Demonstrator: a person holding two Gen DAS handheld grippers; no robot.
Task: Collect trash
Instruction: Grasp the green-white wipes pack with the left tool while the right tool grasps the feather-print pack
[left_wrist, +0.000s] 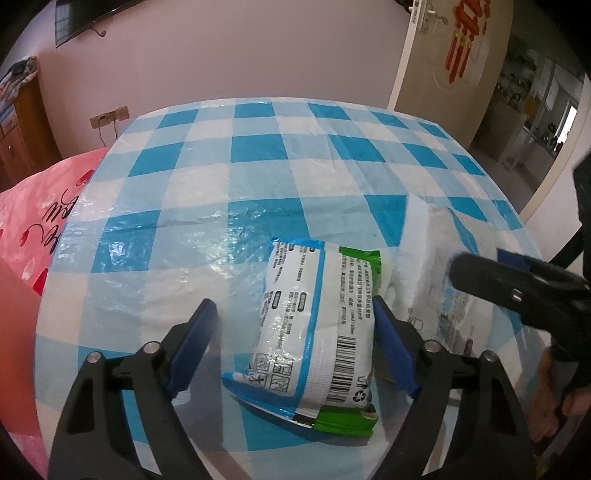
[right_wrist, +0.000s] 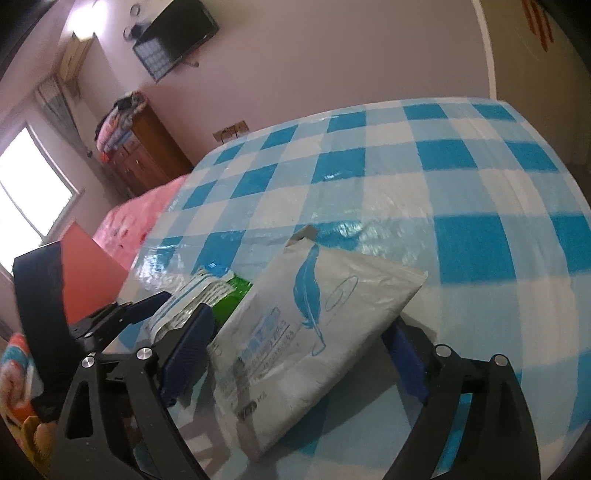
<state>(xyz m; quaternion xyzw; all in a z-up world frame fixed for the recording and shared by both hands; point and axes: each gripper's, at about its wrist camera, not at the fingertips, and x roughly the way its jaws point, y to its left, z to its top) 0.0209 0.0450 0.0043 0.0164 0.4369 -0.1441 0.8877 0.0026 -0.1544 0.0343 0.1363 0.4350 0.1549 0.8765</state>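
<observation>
A wet-wipe pack (left_wrist: 314, 325), white with blue and green ends and a barcode, lies on the checked table (left_wrist: 295, 166) between the fingers of my left gripper (left_wrist: 295, 347). The right pad touches its edge, while the left pad stands clear of it, so this gripper is open. Beside it on the right is a white tissue pack (right_wrist: 314, 332) with a blue feather print, tilted, and my right gripper (right_wrist: 295, 354) is shut on its sides. The right finger is partly hidden behind the pack. The tissue pack (left_wrist: 428, 258) also shows in the left wrist view.
The blue-and-white plastic tablecloth covers the whole table. Pink bedding (left_wrist: 37, 221) lies past its left edge, with a wooden cabinet (right_wrist: 147, 147) behind it. A door (left_wrist: 443, 55) stands open at the back right. A person's hand (left_wrist: 554, 406) is at the right edge.
</observation>
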